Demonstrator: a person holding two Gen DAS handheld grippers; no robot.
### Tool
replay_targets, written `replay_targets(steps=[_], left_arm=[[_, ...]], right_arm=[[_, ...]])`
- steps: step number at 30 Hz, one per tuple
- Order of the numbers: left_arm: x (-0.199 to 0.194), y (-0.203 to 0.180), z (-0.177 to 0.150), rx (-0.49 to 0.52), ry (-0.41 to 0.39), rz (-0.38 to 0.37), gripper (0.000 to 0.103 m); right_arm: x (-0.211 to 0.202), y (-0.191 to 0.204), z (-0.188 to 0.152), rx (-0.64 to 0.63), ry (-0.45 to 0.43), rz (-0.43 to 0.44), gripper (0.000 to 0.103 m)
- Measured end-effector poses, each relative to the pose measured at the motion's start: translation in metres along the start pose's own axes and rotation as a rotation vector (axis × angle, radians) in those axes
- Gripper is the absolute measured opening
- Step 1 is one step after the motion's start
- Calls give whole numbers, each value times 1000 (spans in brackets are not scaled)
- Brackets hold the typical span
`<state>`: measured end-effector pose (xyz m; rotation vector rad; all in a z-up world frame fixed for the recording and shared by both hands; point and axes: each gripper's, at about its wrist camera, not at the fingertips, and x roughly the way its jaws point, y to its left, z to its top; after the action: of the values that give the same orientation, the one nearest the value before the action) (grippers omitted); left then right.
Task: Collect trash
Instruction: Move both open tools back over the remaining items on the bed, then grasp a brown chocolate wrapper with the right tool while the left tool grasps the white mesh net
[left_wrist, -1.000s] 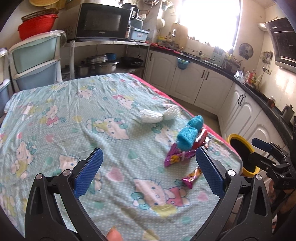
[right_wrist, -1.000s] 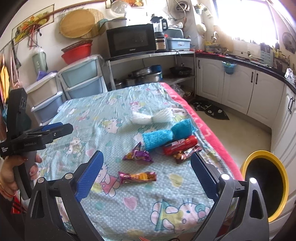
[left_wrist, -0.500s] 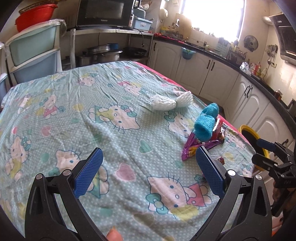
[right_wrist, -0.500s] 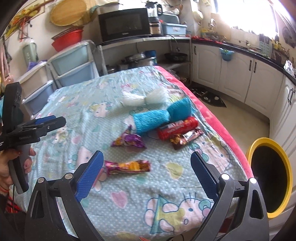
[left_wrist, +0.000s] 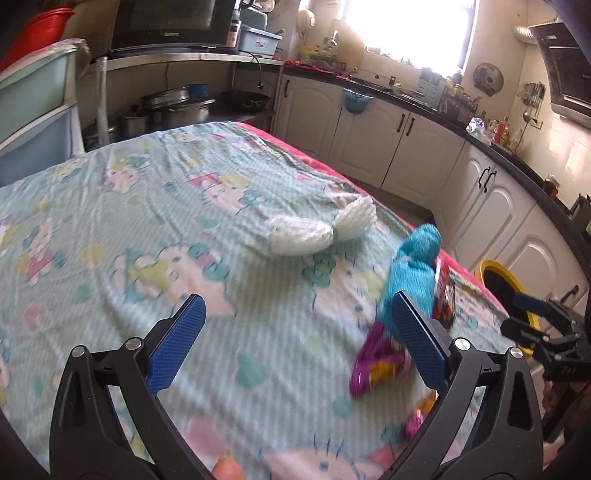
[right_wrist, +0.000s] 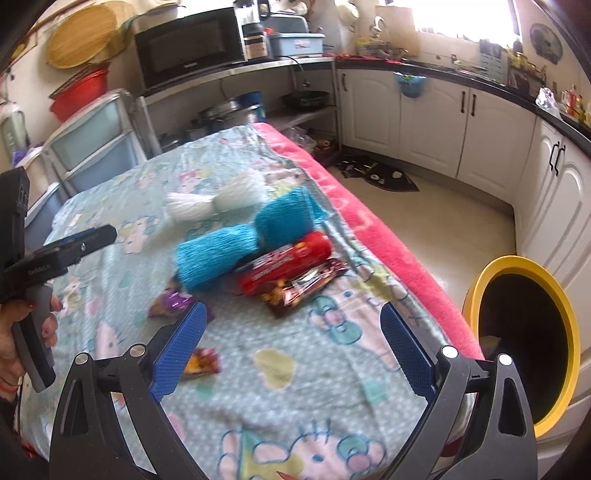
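Right wrist view puts the trash closest: a red wrapper (right_wrist: 286, 260) and a dark brown wrapper (right_wrist: 303, 286) lie side by side on the tabletop (right_wrist: 295, 387), straight ahead at twelve o'clock from the right tool (right_wrist: 290, 347), whose blue pads stand wide apart with nothing between them. Both wrappers run long-axis from about eight to two o'clock, so, as I judge it, the tool would need some turning to close across the narrow width. A purple wrapper (right_wrist: 173, 301) sits at ten o'clock, partly behind the left pad, and an orange-and-purple one (right_wrist: 201, 362) lies just beside that pad at nine. A blue rolled cloth (right_wrist: 243, 243) touches the red wrapper's far side; a white rolled cloth (right_wrist: 218, 197) lies beyond it. The yellow-rimmed bin (right_wrist: 517, 354) stands on the floor at three o'clock, off the tabletop's edge.

The left tool (left_wrist: 297, 339) is likewise spread and empty. From it the purple wrapper (left_wrist: 376, 363) lies at three o'clock, partly behind its right pad, under the near end of the blue cloth. The right hand seems nearer to the red and brown pair and to the bin.

Only the right wrist view shows the brown wrapper whole and the bin's open mouth; the left wrist view is blurred and shows mostly bare tabletop at eleven.
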<state>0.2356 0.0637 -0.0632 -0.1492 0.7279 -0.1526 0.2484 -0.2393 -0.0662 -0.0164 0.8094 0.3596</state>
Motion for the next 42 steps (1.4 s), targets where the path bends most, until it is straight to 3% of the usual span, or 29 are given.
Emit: replay_targets(steps=[11,22,26,28,32,34,37,42], left_arm=[[60,-2,50,45,5,-16,92],[104,9,49,21,94,-83,92],[109,12,47,1,101,-96,78],[113,13,46,-5,114,-88,60],[116,15,42,-19,131,-90,38],[114,14,40,-18,126,-102,21],[107,10,37,1,115,-103,10],[92,4,26,45,114,-91,8]], right_arm=[[53,-19,14,71,102,-47,69],[78,-18,14,104,159,-43,55],[82,-18,15,118,161,-34,46],[83,-19,14,122,165,-25,42],[83,-20,14,131,161,6,23],[82,-18,13,132,159,21,20],[81,-18,13,132,152,26,17],[72,-22,7,135,142,30,14]])
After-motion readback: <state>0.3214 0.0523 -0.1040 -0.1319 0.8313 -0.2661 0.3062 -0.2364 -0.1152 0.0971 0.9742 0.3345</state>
